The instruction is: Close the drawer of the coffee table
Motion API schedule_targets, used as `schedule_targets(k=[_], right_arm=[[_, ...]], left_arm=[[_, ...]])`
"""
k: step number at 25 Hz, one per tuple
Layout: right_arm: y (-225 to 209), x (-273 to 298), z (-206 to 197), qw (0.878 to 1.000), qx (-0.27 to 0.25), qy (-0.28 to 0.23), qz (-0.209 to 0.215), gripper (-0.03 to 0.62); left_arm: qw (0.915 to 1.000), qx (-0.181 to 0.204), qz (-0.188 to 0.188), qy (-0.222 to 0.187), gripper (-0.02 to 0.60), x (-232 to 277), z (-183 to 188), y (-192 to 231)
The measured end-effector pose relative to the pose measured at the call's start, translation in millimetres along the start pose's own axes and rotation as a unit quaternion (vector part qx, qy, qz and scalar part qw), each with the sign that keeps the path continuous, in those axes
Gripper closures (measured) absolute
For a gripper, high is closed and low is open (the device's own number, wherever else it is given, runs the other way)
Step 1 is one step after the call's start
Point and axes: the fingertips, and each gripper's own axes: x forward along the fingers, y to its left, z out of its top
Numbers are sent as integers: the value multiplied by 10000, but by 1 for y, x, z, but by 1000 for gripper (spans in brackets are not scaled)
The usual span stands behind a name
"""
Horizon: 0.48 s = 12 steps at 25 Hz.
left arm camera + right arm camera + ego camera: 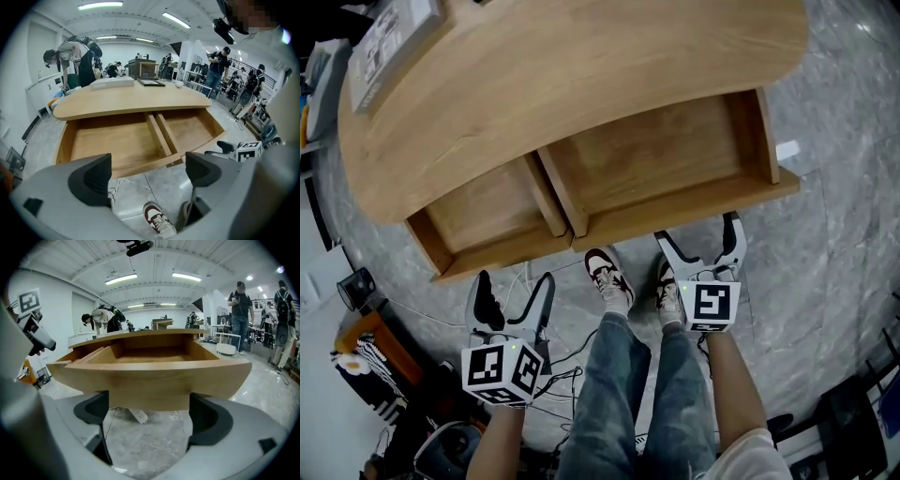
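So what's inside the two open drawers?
Nothing that shows. The left drawer and the right drawer have bare wooden bottoms. Their back parts sit under the tabletop, so anything back there is covered.

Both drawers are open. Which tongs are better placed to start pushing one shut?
Right, probably. The right tongs, open, sit level with the right drawer front, squarely facing it up close; the left tongs, also open, sit higher, looking down into the left drawer.

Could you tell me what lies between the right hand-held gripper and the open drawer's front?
Nothing but a narrow strip of grey floor, in the head view; the right hand-held gripper, open, faces the drawer front.
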Motion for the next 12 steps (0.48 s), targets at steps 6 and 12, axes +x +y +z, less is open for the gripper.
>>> schedule_targets(k=[6,12], right_arm=[[1,7,-1,9998,54,-113,-158,50],[0,7,2,9996,59,-225,-161,48]], left_arm=[[9999,18,-16,108,92,1,-4,-1],[9998,103,-90,176,92,3,-8,-5]])
